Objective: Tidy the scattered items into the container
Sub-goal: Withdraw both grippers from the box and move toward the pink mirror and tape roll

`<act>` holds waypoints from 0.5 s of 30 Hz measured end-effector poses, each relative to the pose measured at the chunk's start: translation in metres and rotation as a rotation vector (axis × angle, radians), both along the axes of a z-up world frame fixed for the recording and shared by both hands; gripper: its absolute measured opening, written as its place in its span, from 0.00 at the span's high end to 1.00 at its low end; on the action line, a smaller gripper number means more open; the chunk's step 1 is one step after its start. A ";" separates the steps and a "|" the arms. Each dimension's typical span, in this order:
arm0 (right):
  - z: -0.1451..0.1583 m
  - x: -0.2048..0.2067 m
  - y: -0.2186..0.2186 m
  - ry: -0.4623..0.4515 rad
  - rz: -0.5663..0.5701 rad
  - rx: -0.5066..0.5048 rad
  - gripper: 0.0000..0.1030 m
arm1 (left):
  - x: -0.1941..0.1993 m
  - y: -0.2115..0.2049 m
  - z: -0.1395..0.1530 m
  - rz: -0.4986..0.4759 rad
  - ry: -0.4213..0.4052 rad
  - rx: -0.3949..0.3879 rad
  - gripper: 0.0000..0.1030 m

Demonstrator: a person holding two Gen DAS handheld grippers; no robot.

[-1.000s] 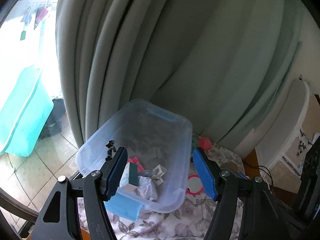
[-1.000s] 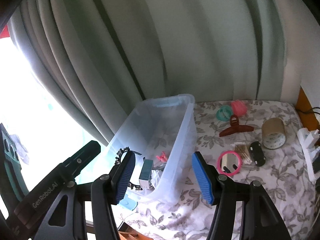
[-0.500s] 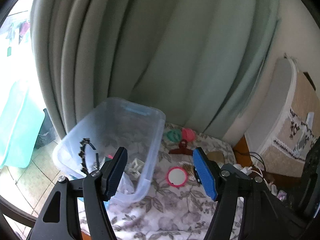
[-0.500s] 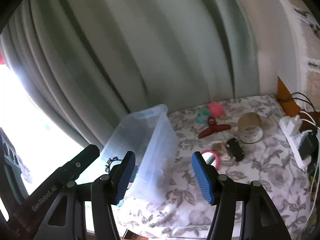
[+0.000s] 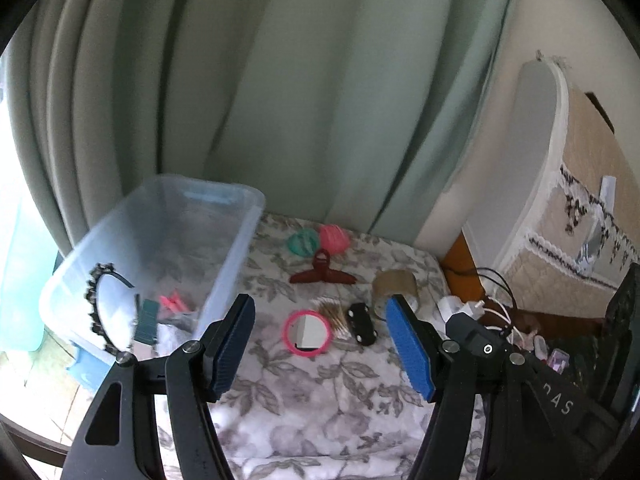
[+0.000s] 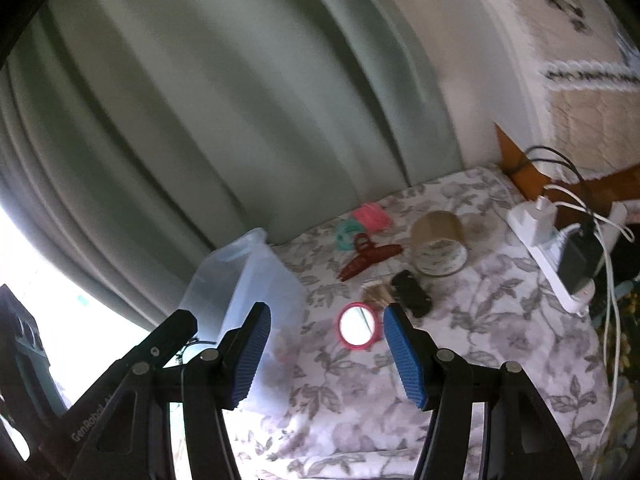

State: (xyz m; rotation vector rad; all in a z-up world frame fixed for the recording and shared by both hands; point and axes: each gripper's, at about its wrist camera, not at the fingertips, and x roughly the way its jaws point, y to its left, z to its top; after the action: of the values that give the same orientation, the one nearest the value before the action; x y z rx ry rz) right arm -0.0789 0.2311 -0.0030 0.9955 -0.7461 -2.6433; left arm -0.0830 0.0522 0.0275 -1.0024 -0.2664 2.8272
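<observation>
A clear plastic bin (image 5: 224, 248) (image 6: 256, 276) stands at the left of a floral-cloth table, with a black beaded headband (image 5: 96, 308) and small items inside. On the cloth to its right lie a pink round mirror (image 5: 308, 333) (image 6: 357, 329), cotton swabs (image 5: 332, 312), a black clip (image 5: 362, 323) (image 6: 412, 298), a dark red hair claw (image 5: 322, 274) (image 6: 366, 260), green (image 5: 302, 242) and pink (image 5: 335, 238) hair ties and a tape roll (image 5: 396, 286) (image 6: 438, 242). My left gripper (image 5: 320, 320) and right gripper (image 6: 326, 320) hover open and hold nothing, each short of the mirror.
A grey-green curtain (image 5: 280, 100) hangs behind the table. At the right edge a white power strip (image 6: 552, 248) with plugs and cables lies on the cloth. A cloth-covered piece of furniture (image 5: 560, 184) stands to the right. A teal tub (image 5: 16, 280) sits on the floor at left.
Both grippers have swung right, away from above the bin toward the loose items; the mirror now sits between their fingers in view. Jaws stayed the same width.
</observation>
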 end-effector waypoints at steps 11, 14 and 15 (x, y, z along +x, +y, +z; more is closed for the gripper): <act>-0.036 -0.019 0.038 -0.087 -0.070 -0.033 0.39 | -0.027 0.028 -0.038 -0.030 -0.102 -0.055 0.33; -0.046 -0.026 0.043 -0.109 -0.079 -0.036 0.39 | -0.034 0.034 -0.050 -0.037 -0.126 -0.072 0.33; -0.049 -0.028 0.044 -0.116 -0.079 -0.037 0.39 | -0.037 0.035 -0.054 -0.040 -0.134 -0.076 0.33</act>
State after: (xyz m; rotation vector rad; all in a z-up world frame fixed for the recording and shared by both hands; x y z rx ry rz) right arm -0.1069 0.2754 -0.0520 1.1398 -0.8734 -2.6461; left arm -0.1200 0.0877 -0.0265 -1.2008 -0.1514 2.7577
